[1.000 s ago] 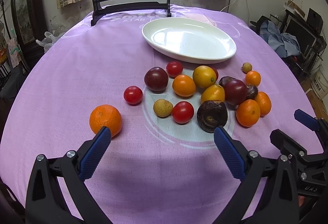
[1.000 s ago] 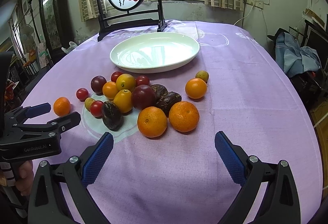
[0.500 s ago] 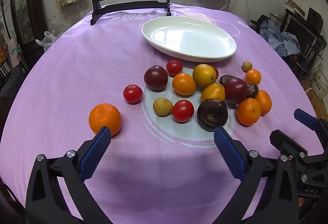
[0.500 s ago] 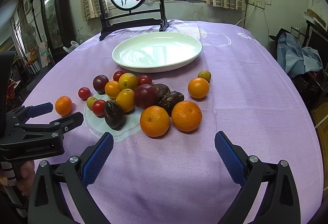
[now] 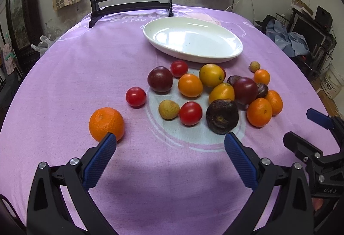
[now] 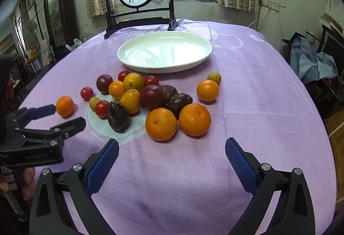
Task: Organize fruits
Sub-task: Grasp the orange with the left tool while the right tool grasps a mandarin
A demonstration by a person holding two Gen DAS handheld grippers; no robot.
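Fruits (image 5: 210, 93) are piled loose on the purple tablecloth (image 5: 75, 58) just in front of the white plate (image 5: 234, 53), one orange (image 5: 106, 124) is parked off alone by the left gripper (image 5: 169, 142), and both it and the right gripper (image 6: 172, 149) are held with jaws spread wide.

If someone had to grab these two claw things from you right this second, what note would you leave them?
Left gripper: open, holding nothing, its left fingertip close to the lone orange that lies apart from the rest.
Right gripper: open, holding nothing, hovering short of the two front oranges.
Fruit pile: tomatoes, plums, oranges and dark wrinkled fruits lie loose on the purple cloth.
White plate: behind the pile, nothing in it.
Done: nothing sorted yet.
Left: every fruit, presumably onto the plate.
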